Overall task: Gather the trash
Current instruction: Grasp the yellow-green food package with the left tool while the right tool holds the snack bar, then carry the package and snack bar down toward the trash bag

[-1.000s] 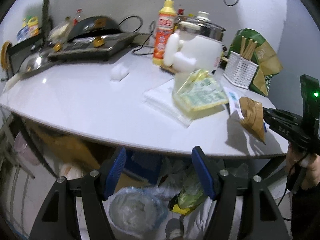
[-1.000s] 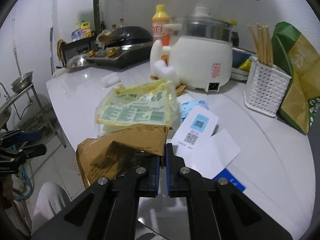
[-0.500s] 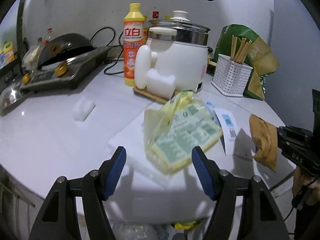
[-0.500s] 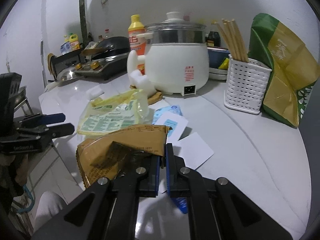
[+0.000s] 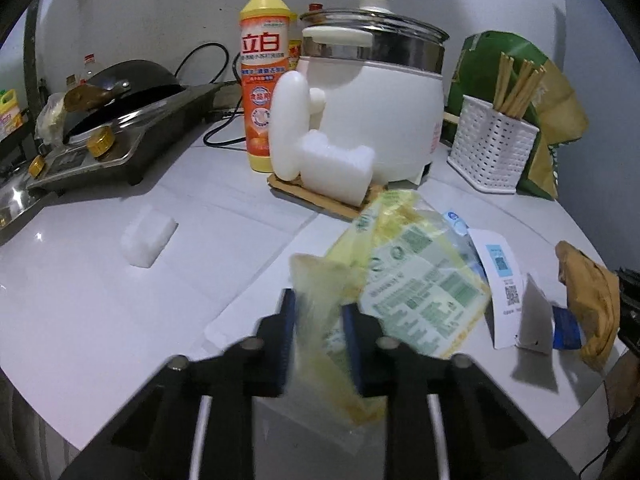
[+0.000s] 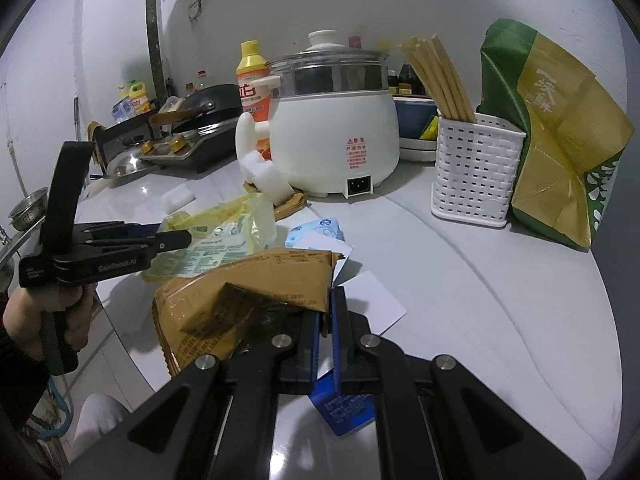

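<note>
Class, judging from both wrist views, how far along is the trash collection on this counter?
Done: the right gripper is shut on a brown wrapper. In hand: the left gripper has just closed on the yellow plastic bag. Left: the white cards, a blue packet and white foam blocks lie on the counter.

White countertop (image 5: 80, 300), foam block (image 5: 148, 236), chopstick basket (image 5: 492, 152), green bag (image 6: 556, 152), cards (image 6: 372, 300)

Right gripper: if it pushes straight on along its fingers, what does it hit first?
Probably the white card lying flat on the counter just ahead of the right gripper, which is shut on the brown wrapper. Further along that line stands the white cooker. Depth is unclear.
</note>
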Motion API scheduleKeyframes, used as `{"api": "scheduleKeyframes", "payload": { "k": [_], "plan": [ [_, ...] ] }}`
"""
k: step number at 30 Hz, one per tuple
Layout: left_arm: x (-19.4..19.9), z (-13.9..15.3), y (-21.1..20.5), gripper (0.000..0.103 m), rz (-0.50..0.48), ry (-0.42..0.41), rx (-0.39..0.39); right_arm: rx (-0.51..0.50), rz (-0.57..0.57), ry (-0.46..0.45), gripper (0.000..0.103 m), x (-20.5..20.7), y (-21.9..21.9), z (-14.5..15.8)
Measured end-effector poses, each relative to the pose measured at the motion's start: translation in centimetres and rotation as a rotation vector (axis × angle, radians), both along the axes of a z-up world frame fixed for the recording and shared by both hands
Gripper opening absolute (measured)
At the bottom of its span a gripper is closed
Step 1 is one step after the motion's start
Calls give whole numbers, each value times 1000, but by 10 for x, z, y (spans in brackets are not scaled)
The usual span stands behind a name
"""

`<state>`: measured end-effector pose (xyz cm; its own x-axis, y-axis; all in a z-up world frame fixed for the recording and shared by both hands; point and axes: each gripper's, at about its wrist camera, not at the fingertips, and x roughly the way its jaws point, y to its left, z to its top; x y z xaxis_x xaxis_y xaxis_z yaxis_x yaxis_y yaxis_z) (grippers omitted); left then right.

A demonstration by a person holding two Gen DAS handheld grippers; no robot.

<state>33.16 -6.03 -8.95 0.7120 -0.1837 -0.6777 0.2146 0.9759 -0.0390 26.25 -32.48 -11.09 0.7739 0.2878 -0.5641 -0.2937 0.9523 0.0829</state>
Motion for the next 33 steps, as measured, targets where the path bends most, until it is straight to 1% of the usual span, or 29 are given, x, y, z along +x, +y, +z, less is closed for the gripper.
{"api": "scheduleKeyframes", "payload": {
  "k": [1, 4, 9, 17, 28, 33],
  "plan": [
    [-3, 2, 2, 12, 6, -8, -5, -2, 0, 0, 5, 0, 0, 0],
    [-12, 11, 3, 8, 8, -34, -4, -4, 1, -4, 5, -2, 1, 1],
    [-34, 29, 9, 7, 5, -80, -10, -9, 21, -21, 5, -10, 10, 7],
    [-70, 49, 28, 7, 30, -117, -27, -15, 60, -35, 5, -25, 25, 17],
    [-125, 52, 52, 7, 57, -129, -20, -48, 115, -42, 5, -49, 50, 25],
    [-148, 47, 62, 7, 60, -121, -10, -58, 143, -41, 5, -60, 60, 27]
  ]
}}
